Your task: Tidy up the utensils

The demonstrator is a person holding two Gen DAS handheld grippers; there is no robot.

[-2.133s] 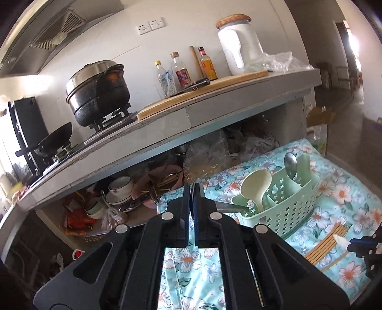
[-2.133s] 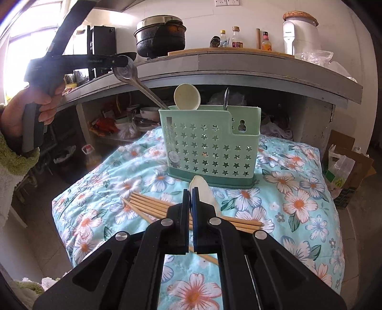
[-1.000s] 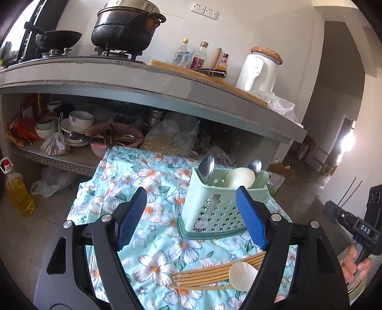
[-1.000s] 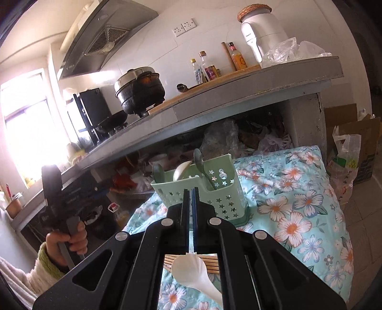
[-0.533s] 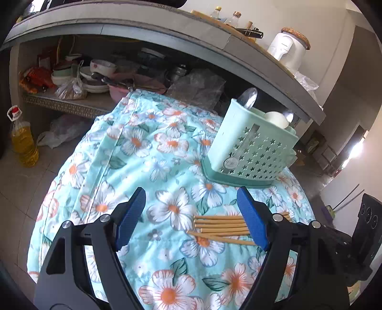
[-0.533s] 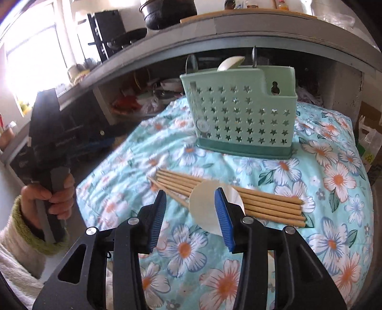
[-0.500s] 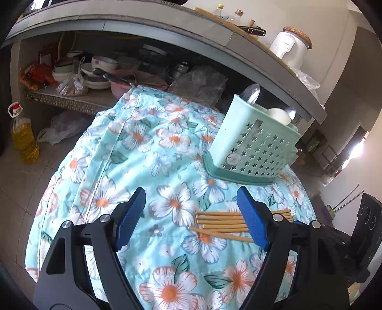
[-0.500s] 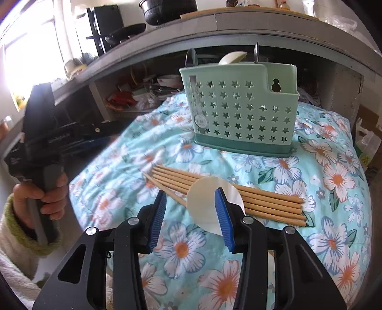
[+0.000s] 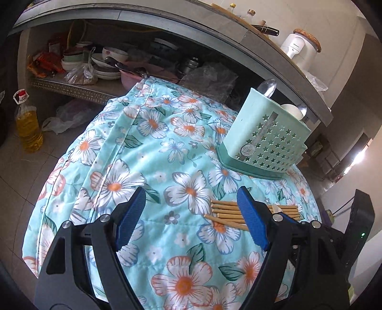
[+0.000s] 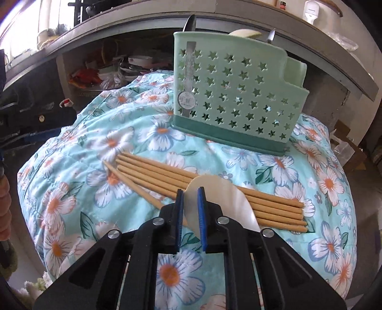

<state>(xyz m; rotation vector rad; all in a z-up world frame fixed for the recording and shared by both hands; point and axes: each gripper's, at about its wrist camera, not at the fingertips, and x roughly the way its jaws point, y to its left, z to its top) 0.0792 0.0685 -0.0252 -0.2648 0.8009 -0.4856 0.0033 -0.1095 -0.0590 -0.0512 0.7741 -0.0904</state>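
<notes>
A mint-green star-punched caddy (image 10: 234, 100) stands on the floral cloth (image 10: 133, 133), also in the left wrist view as the caddy (image 9: 262, 143). It holds a metal spoon (image 9: 268, 87) and a white spoon (image 9: 291, 109). Several wooden chopsticks (image 10: 155, 169) lie in front of it, with a white plastic spoon (image 10: 222, 198) lying across them. My right gripper (image 10: 190, 198) has its jaws closing, narrow, and this spoon is pinched between the pads. My left gripper (image 9: 191, 214) hangs open over the cloth with nothing between its fingers; the chopsticks (image 9: 222, 209) lie by its right finger.
A concrete counter (image 9: 167, 21) overhangs the back, with a shelf of bowls and plates (image 9: 105, 66) beneath. An oil bottle (image 9: 27, 126) stands on the floor at left. The left gripper's dark body (image 10: 35, 119) sits at the left, and a cardboard box (image 10: 346, 143) at the right.
The right jaws went from wide apart around the white spoon to almost together on it. Both grippers sank closer to the cloth and chopsticks.
</notes>
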